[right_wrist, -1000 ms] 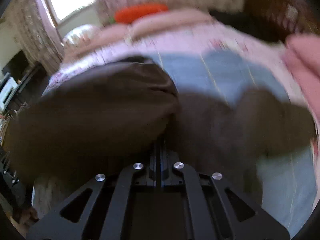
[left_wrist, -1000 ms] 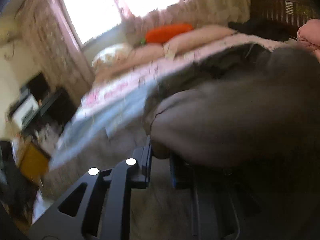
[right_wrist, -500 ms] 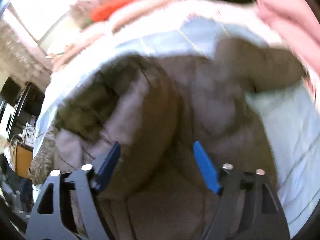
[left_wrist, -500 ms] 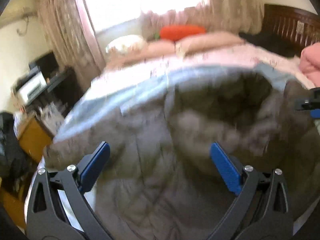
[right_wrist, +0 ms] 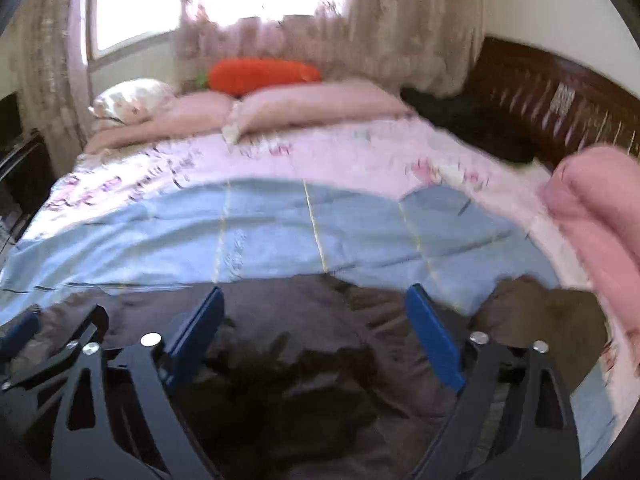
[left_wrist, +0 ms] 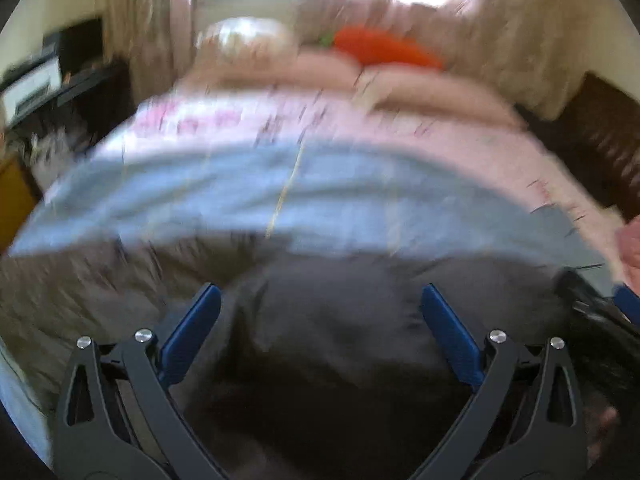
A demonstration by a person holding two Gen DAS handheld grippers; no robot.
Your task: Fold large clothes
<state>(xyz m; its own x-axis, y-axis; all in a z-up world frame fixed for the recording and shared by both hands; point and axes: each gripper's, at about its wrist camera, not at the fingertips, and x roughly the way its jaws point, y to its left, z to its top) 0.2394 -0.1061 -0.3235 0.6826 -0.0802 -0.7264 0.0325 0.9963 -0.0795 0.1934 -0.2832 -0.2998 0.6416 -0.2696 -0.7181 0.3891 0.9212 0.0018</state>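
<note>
Left wrist view, blurred: the left gripper [left_wrist: 320, 320] stands wide apart with nothing clamped, its blue pads [left_wrist: 192, 332] hanging above the dark brown garment [left_wrist: 340, 340], which lies spread on the near part of the bed. Past the garment come a light blue sheet [left_wrist: 280, 192], then a pink floral quilt [left_wrist: 320, 120] and an orange carrot-shaped cushion [left_wrist: 384, 50] by the window.

Right wrist view: the right gripper [right_wrist: 316, 324] is spreading its jaws, with no cloth pinched between them; the same garment [right_wrist: 320, 360] lies flat beneath. The left gripper's tip [right_wrist: 18, 330] shows at the left edge. A rolled pink blanket [right_wrist: 596, 200] sits at the right, near the wooden headboard [right_wrist: 560, 100].
</note>
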